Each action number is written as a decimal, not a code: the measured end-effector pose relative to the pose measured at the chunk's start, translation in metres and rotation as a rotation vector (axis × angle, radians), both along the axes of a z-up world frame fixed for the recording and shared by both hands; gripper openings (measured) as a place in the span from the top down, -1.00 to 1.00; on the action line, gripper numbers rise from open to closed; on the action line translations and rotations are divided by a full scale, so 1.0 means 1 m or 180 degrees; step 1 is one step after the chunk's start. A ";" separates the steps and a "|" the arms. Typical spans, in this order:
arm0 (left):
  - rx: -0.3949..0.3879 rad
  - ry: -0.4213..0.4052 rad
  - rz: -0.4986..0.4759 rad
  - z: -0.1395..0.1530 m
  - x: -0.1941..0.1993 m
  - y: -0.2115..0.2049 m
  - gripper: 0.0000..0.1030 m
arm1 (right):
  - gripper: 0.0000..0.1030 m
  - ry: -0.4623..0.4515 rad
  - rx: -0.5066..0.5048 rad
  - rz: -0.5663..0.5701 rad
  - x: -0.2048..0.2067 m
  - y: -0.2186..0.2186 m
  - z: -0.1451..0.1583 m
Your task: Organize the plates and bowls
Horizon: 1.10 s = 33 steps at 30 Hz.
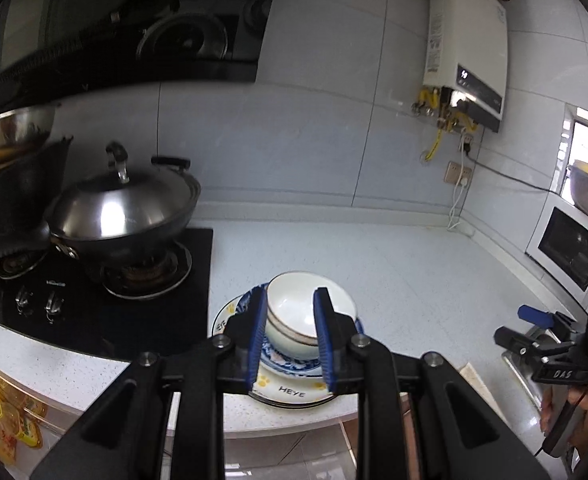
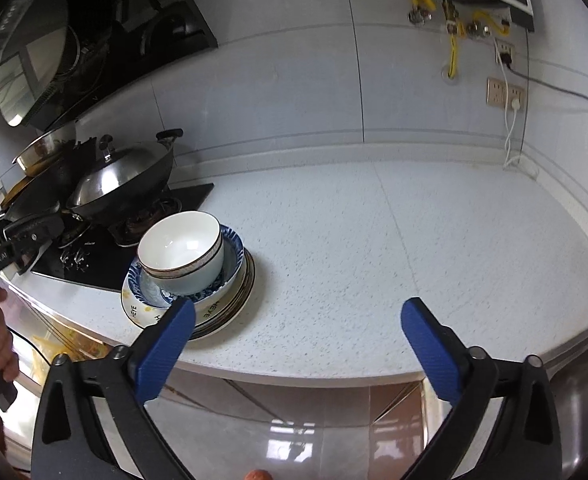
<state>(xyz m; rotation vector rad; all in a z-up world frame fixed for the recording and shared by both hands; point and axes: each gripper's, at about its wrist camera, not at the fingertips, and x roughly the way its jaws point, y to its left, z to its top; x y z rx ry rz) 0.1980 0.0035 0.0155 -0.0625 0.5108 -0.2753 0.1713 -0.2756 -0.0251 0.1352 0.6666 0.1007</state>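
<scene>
Left gripper (image 1: 291, 340) narrowly parted, empty; bowl stack (image 1: 307, 320) sits beyond its fingertips. Right gripper (image 2: 299, 322) wide open, empty; plates (image 2: 230, 304) just past its left finger (image 2: 170, 340).

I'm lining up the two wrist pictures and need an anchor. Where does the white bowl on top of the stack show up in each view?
Left wrist view: the white bowl sits low in the middle, seen between the left tongs' blue fingers.
Right wrist view: the white bowl sits left of middle, above the right tongs' left finger.
Shared landmark: the lidded wok on the stove, up and left of the bowl in both.
</scene>
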 end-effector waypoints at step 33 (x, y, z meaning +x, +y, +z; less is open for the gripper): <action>0.0017 -0.0170 -0.0281 0.029 -0.072 0.017 0.10 | -0.98 -0.0056 -0.0226 -0.0337 -0.084 0.043 0.031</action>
